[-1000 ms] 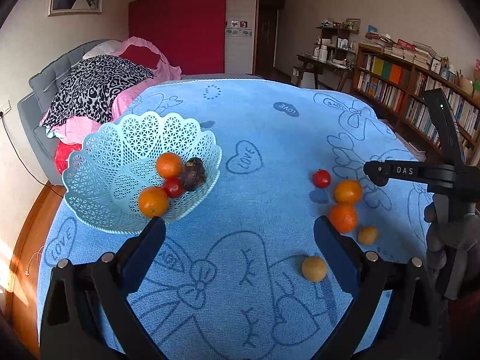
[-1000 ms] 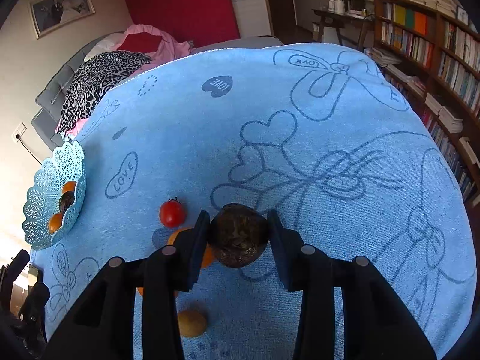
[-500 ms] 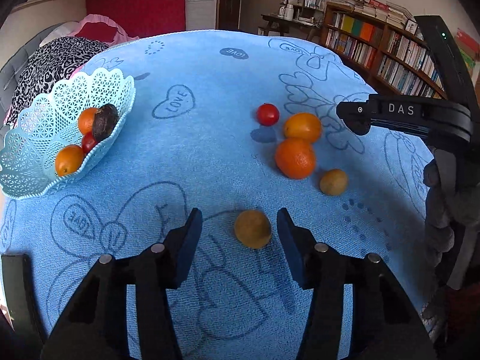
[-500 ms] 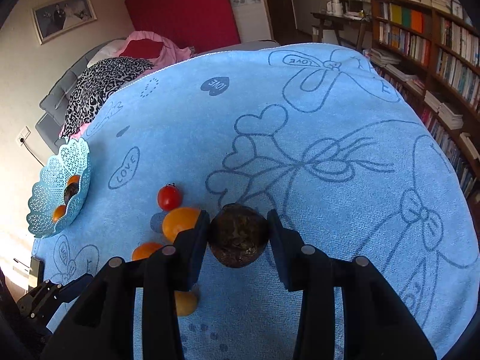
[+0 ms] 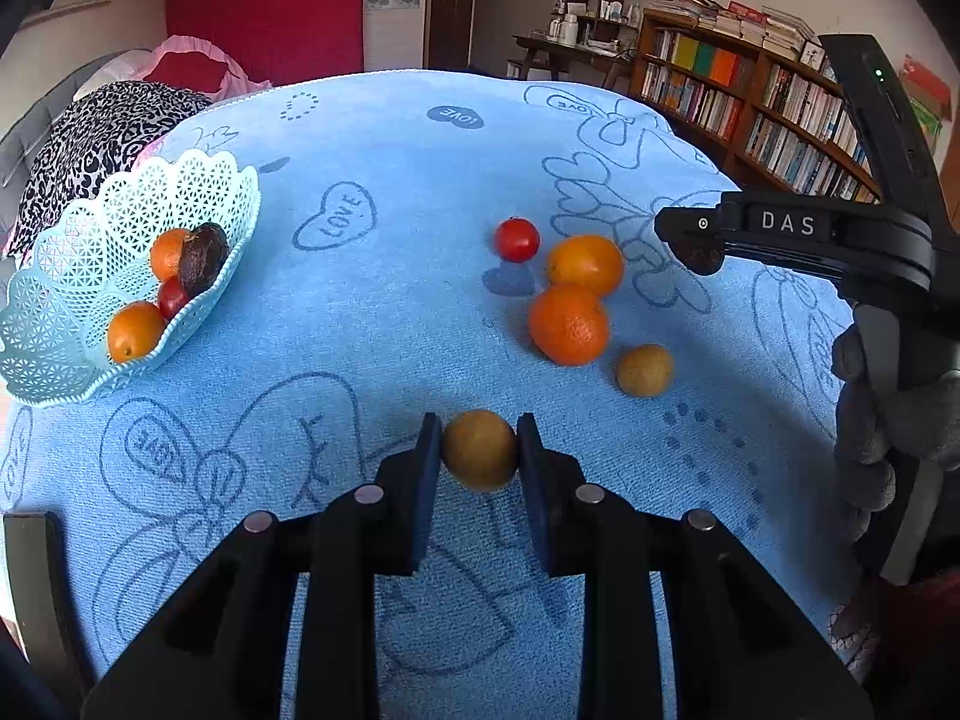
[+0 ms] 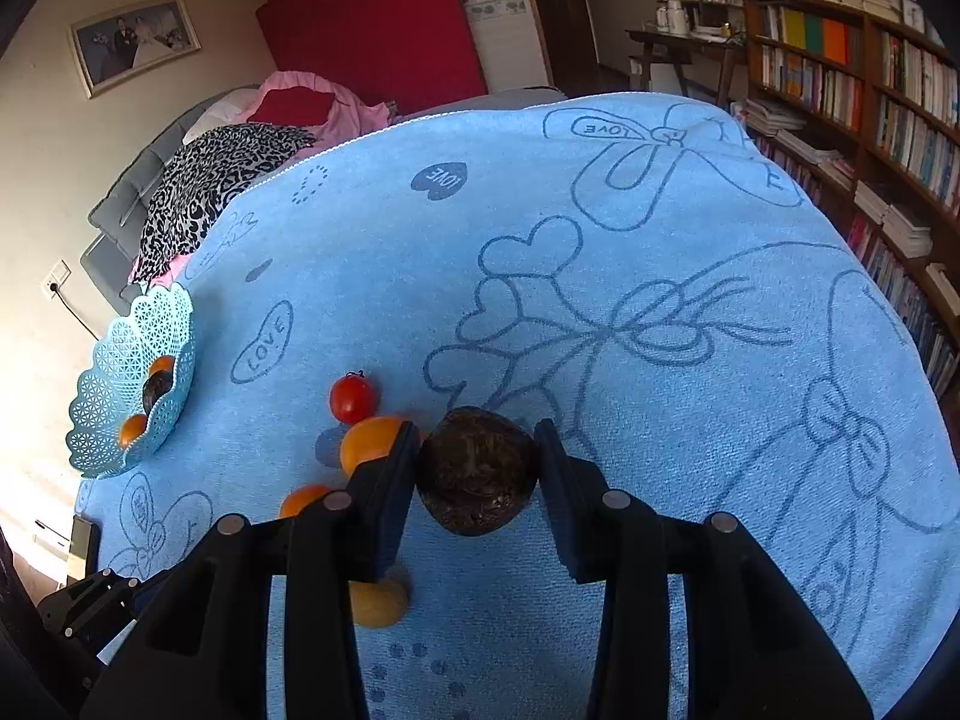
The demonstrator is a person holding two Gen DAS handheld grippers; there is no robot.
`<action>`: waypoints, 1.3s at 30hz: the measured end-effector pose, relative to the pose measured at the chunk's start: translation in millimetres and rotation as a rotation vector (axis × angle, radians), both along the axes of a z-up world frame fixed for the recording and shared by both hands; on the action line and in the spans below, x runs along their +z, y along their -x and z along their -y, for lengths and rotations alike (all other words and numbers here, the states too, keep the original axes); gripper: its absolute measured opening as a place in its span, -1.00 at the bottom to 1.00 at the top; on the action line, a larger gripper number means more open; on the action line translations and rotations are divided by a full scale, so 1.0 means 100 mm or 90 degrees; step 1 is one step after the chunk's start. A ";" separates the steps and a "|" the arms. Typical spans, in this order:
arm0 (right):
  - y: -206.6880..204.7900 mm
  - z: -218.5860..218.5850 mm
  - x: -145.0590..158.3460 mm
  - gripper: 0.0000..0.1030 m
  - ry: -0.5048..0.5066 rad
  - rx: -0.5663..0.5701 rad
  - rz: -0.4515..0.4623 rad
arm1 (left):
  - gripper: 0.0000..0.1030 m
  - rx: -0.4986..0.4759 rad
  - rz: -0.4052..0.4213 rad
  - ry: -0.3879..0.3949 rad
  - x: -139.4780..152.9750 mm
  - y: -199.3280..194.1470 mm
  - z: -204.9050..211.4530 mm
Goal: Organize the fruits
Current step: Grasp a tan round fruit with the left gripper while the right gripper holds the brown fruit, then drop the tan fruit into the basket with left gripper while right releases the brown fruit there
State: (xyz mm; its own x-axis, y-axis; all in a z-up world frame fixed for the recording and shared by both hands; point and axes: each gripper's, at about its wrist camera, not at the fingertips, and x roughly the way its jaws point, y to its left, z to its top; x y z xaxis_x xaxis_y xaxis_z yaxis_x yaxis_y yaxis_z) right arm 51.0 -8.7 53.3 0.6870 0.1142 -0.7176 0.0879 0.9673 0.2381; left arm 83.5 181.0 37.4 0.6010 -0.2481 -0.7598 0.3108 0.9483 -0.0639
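the left gripper is pinching a small tan round fruit between its two pads, the jaws drawn in against both flanks of it, low over the blue towel. whether the fruit is lifted clear of the cloth or just resting on it is not something the left wrist view settles. the right gripper is clamping a dark, rough-skinned fruit, jaws pressing on either side, and in the left wrist view it is hanging above the towel on the far right, with a grey-gloved hand holding the handle.

the relation that matters is where the lattice basket is sitting: up and to the left of the left gripper, well apart from it, and farther again from the right one, at the towel's left edge in the right wrist view. so the left hand is likely the nearer carrier, and its path to the basket is looking free of loose fruit. the basket is already holding two oranges, a red fruit and a dark one.

waiting on the towel between the grippers are a tomato, two oranges touching each other, and another tan fruit just beside the nearer orange. these are lying closer to the right gripper.
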 end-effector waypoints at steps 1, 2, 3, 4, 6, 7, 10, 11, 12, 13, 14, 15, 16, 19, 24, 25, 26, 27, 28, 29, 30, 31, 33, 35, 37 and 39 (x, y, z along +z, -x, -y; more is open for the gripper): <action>0.00 0.00 0.01 -0.22 -0.001 0.000 0.002 | -0.49 0.003 0.004 0.000 0.02 0.00 -0.01; 0.01 0.00 0.01 -0.22 -0.002 0.000 0.003 | -0.49 0.007 0.009 -0.002 0.04 0.01 -0.03; 0.01 0.00 0.02 -0.22 -0.003 0.001 0.004 | -0.49 0.011 0.014 -0.002 0.06 0.02 -0.05; 0.02 -0.01 0.03 -0.22 -0.003 0.001 0.005 | -0.49 0.015 0.019 -0.002 0.09 0.03 -0.08; 0.03 -0.01 0.04 -0.22 -0.004 0.003 0.007 | -0.49 0.028 0.033 -0.002 0.16 0.04 -0.13; 0.03 -0.02 0.05 -0.22 -0.004 0.004 0.008 | -0.49 0.035 0.042 -0.003 0.19 0.04 -0.16; 0.04 -0.05 0.07 -0.22 -0.006 0.008 0.012 | -0.49 0.058 0.062 -0.003 0.31 0.03 -0.29; 0.05 -0.06 0.08 -0.22 -0.006 0.010 0.014 | -0.49 0.067 0.068 -0.002 0.35 0.02 -0.34; 0.06 -0.06 0.09 -0.22 -0.006 0.011 0.015 | -0.49 0.076 0.073 -0.001 0.38 0.01 -0.39; 0.06 -0.07 0.10 -0.22 -0.006 0.013 0.016 | -0.49 0.086 0.078 0.001 0.41 0.00 -0.45; 0.06 -0.08 0.10 -0.22 -0.007 0.014 0.016 | -0.49 0.096 0.082 0.003 0.44 0.00 -0.51; 0.06 -0.09 0.10 -0.22 -0.007 0.015 0.016 | -0.49 0.106 0.086 0.004 0.48 -0.01 -0.57; 0.06 -0.10 0.10 -0.22 -0.008 0.016 0.016 | -0.49 0.115 0.090 0.006 0.51 -0.02 -0.64; 0.07 -0.12 0.11 -0.22 -0.008 0.018 0.017 | -0.49 0.142 0.100 0.006 0.58 -0.04 -0.82; 0.07 -0.15 0.13 -0.22 -0.007 0.022 0.020 | -0.49 0.189 0.114 -0.001 0.67 -0.09 -1.12; 0.08 -0.15 0.14 -0.22 -0.007 0.023 0.020 | -0.49 0.199 0.116 -0.001 0.68 -0.10 -1.18; 0.08 -0.16 0.14 -0.22 -0.007 0.024 0.020 | -0.49 0.209 0.118 -0.001 0.69 -0.12 -1.25; 0.08 -0.16 0.13 -0.22 -0.006 0.025 0.020 | -0.49 0.218 0.119 -0.001 0.70 -0.13 -1.30; 0.08 -0.17 0.13 -0.22 -0.007 0.025 0.019 | -0.49 0.227 0.120 -0.002 0.70 -0.13 -1.36; 0.07 -0.17 0.13 -0.22 -0.008 0.026 0.018 | -0.49 0.236 0.121 -0.003 0.70 -0.14 -1.42; 0.07 -0.18 0.12 -0.22 -0.011 0.026 0.017 | -0.49 0.244 0.121 -0.004 0.70 -0.16 -1.47; 0.07 -0.18 0.12 -0.22 -0.013 0.028 0.015 | -0.49 0.252 0.121 -0.004 0.70 -0.18 -1.52; 0.06 -0.20 0.12 -0.22 -0.012 0.029 0.015 | -0.49 0.266 0.120 -0.005 0.69 -0.21 -1.61; 0.06 -0.21 0.12 -0.22 -0.011 0.030 0.015 | -0.46 0.278 0.117 -0.004 0.67 -0.24 -1.70; 0.06 -0.24 0.13 -0.22 -0.009 0.032 0.016 | -0.22 0.289 0.112 0.003 0.65 -0.27 -1.77; 0.07 -0.26 0.14 -0.22 -0.008 0.036 0.017 | 0.25 0.301 0.110 0.020 0.64 -0.27 -1.85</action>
State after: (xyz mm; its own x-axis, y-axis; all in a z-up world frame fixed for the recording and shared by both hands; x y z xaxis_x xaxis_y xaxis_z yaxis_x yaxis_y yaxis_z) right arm 44.4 17.5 67.3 0.6980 0.1620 -0.6976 0.0273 0.9674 0.2519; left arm 110.0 366.3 101.3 0.7696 0.0597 -0.6357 -0.1433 0.9864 -0.0807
